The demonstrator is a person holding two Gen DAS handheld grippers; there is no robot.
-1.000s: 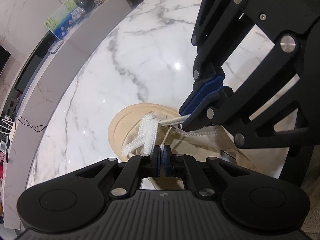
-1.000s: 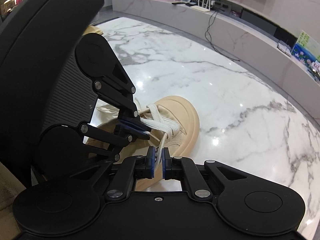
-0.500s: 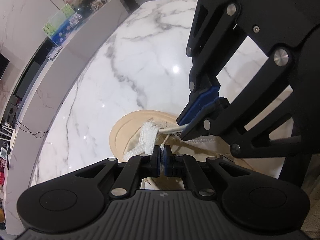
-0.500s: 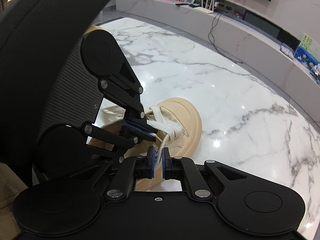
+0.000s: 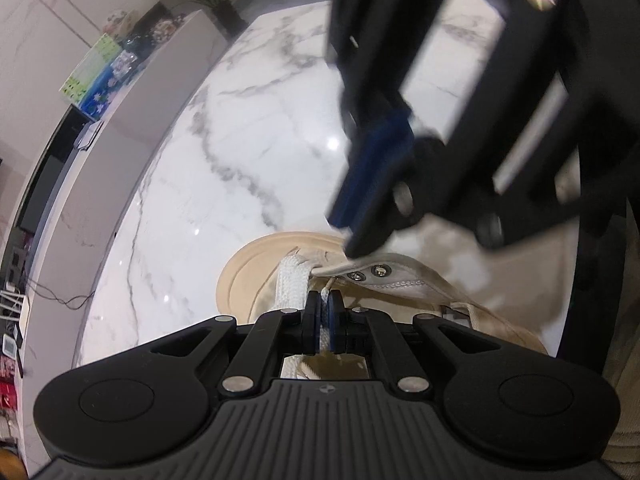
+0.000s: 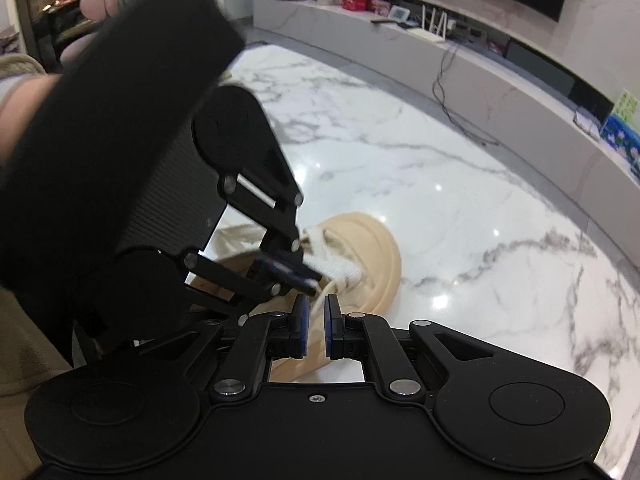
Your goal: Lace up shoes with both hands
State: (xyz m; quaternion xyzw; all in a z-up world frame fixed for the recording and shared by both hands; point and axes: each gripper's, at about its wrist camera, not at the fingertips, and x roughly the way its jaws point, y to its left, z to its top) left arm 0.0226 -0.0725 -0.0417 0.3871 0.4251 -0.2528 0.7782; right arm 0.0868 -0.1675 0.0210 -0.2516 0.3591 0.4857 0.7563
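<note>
The jaws of the left gripper [image 5: 323, 307] are pinched tight on a thin white lace tip [image 5: 325, 293], while the right gripper [image 6: 316, 322] stands nearly closed, and I cannot tell if any lace is caught in it. The flat white woven shoelace [image 5: 291, 286] runs toward 12 o'clock from the left jaws across the tan suede high-top shoe [image 5: 404, 292] on the white marble tabletop [image 5: 248, 152]. The metal eyelets [image 5: 368, 274] sit at 1 o'clock — just beside the tip, so the left hand is nearer.
</note>
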